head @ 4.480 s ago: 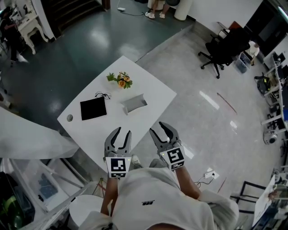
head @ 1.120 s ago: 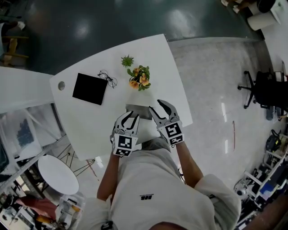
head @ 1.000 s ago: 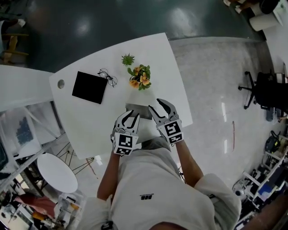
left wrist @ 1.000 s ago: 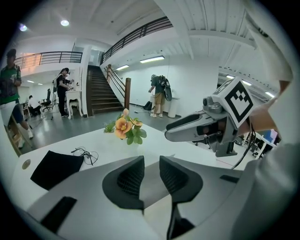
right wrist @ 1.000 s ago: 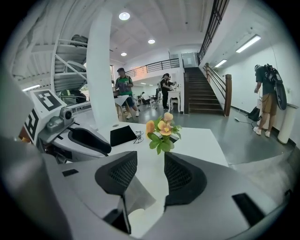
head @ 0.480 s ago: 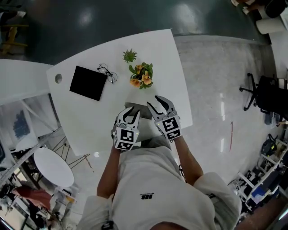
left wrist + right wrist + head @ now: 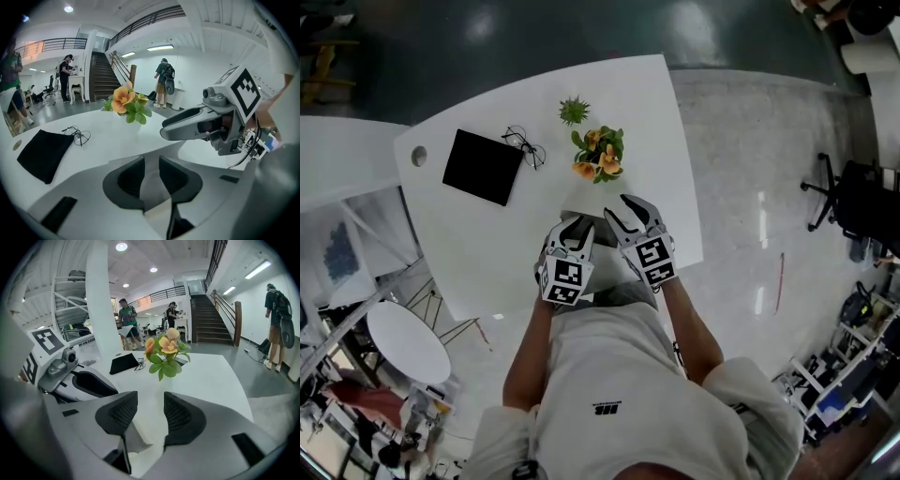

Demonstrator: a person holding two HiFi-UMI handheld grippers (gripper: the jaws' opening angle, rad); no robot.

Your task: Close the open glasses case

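The grey glasses case (image 7: pixel 596 223) lies open on the white table (image 7: pixel 487 244), near its front edge, mostly hidden under both grippers. My left gripper (image 7: pixel 575 225) hangs over the case's left part, its jaws only a narrow gap apart. In the left gripper view, the left gripper (image 7: pixel 151 165) shows grey case surface through the gap, and a pale edge of the case (image 7: pixel 157 208) lies below the pads. My right gripper (image 7: pixel 624 208) is open beside it. In the right gripper view, a grey corner of the case (image 7: pixel 125 439) sits under the left pad of the right gripper (image 7: pixel 151 405). I see no pad pressing on the case.
A pot of orange flowers (image 7: pixel 600 156) stands just beyond the case, with a small green plant (image 7: pixel 574 111) behind it. A pair of glasses (image 7: pixel 523 145) and a black cloth (image 7: pixel 483 167) lie at the far left. The table's right edge (image 7: pixel 689 216) is close to my right gripper.
Both grippers have sunk toward the table and moved forward over the case, covering more of it. The things on the table have stayed where they were.
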